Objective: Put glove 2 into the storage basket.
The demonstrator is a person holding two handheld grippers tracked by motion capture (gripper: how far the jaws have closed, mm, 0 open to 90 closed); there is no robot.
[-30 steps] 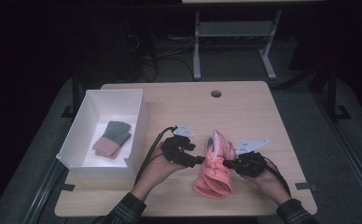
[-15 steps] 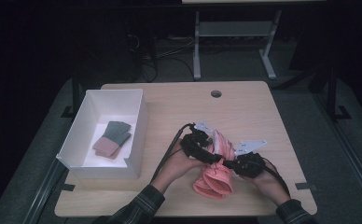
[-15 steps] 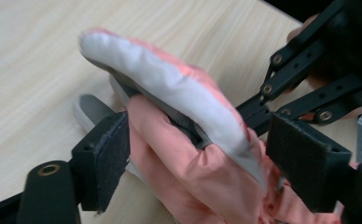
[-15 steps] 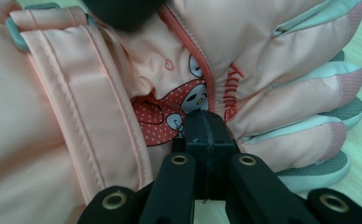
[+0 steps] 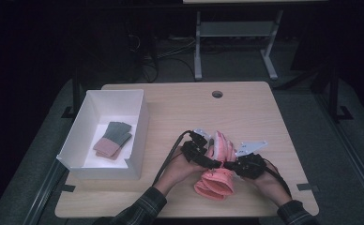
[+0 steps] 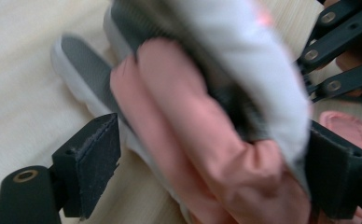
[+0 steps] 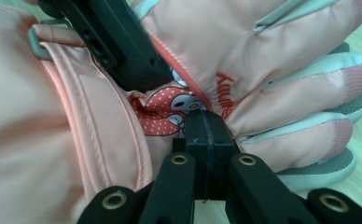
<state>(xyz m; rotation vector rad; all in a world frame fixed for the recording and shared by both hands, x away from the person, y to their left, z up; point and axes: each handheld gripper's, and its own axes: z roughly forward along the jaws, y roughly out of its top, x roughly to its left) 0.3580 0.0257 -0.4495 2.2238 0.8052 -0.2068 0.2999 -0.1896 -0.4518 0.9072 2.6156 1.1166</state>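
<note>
A pink padded glove (image 5: 216, 177) with grey palm patches lies on the wooden table (image 5: 180, 108), fingers pointing away from the person. My left gripper (image 5: 203, 151) is at the glove's finger end. Its jaws have just been opening and now stand wide, with the glove's fingers (image 6: 202, 135) between them; the left pad (image 6: 95, 161) is clear of the fabric. My right gripper (image 7: 206, 122) is shut, its tips nipping the glove's back (image 7: 263, 60) beside a cartoon print. In the high view the right gripper (image 5: 234, 165) sits at the glove's right side.
A white open box (image 5: 87, 123) stands at the table's left and holds a folded grey and pink item (image 5: 112, 138). A round cable hole (image 5: 217, 94) lies near the far edge. A metal stand (image 5: 234, 35) and cables are on the floor behind the table.
My left gripper moved right and down from the glove's left side onto its fingers, and its jaws opened wider. The right gripper and the glove's cuff stayed put.
</note>
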